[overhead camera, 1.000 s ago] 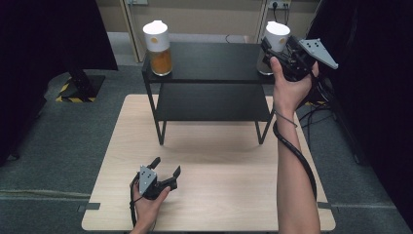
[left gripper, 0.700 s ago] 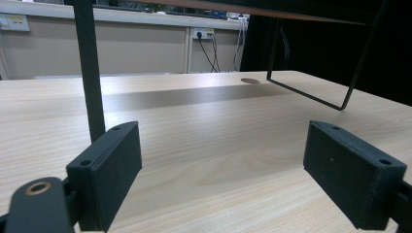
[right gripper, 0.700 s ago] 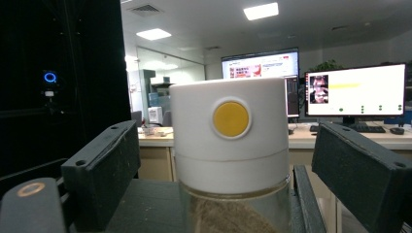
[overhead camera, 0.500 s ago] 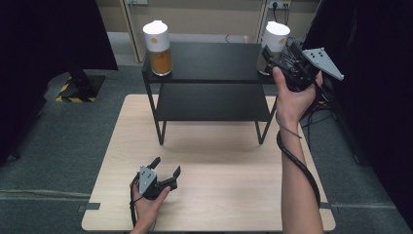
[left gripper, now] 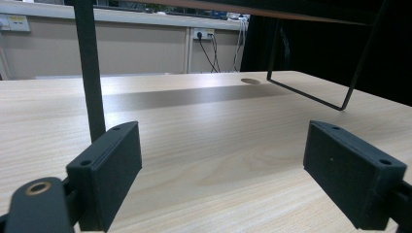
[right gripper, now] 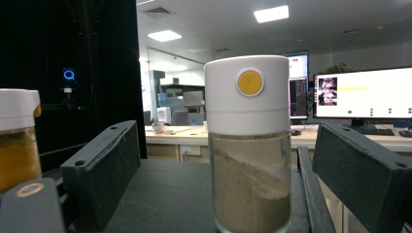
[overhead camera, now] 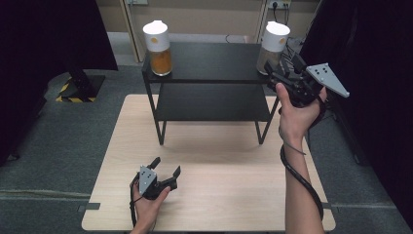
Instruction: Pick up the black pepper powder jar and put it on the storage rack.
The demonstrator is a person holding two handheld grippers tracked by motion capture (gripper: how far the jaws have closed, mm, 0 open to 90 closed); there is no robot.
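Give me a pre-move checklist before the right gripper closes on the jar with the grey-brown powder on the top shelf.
1. Right gripper open: ok, both jaws stand wide apart.
2. Powder jar lined up between the jaws: ok, though it sits nearer the right-hand jaw in the right gripper view.
3. Jar upright, white lid on: ok.
4. Jaws far enough forward to enclose the jar: cannot tell; the jar looks to stand beyond them.
5. Room around the jar: ok, the orange jar stands apart at the other end of the black shelf.
6. Left gripper out of the way: ok, open and low over the wooden table.
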